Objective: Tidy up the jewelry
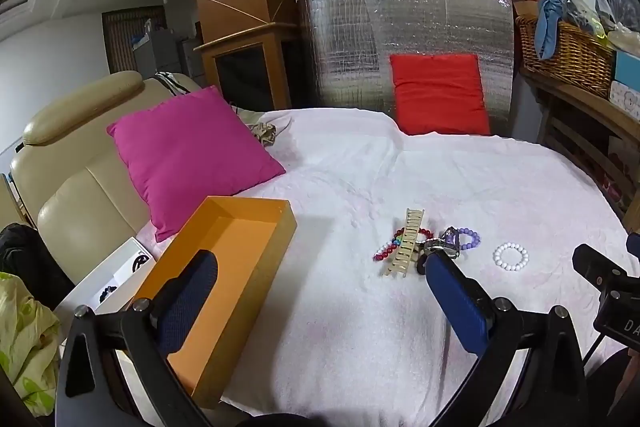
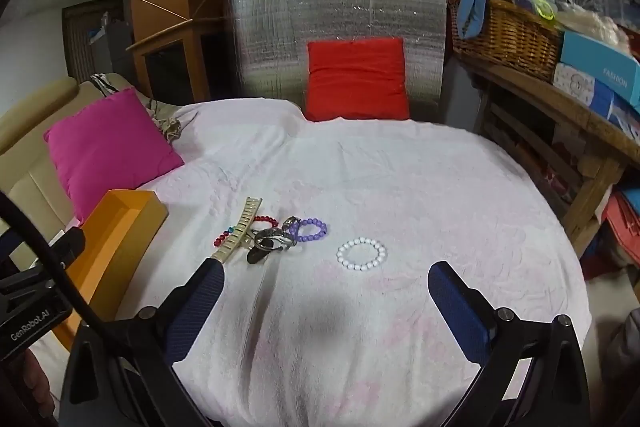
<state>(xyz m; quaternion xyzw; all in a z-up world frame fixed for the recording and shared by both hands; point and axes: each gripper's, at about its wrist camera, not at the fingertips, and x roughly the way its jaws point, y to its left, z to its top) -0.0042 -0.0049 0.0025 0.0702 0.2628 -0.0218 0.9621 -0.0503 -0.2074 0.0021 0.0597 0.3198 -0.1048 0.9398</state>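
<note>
An empty orange box (image 1: 224, 283) sits at the left edge of the white-covered table (image 1: 360, 339); it also shows in the right wrist view (image 2: 120, 239). A pile of jewelry lies mid-table: a cream hair clip (image 1: 408, 247), a red bead bracelet (image 1: 386, 249), a purple bead bracelet (image 1: 470, 239) and silver bangles (image 2: 274, 241). A white bead bracelet (image 2: 362, 254) lies apart to the right. My left gripper (image 1: 320, 263) is open and empty, above the table between box and pile. My right gripper (image 2: 326, 277) is open and empty, just short of the white bracelet.
A pink cushion (image 1: 188, 155) lies behind the box on a beige armchair. A red cushion (image 2: 356, 83) leans on a silver foil panel at the back. A wicker basket (image 2: 504, 31) and boxes fill the wooden shelf at right.
</note>
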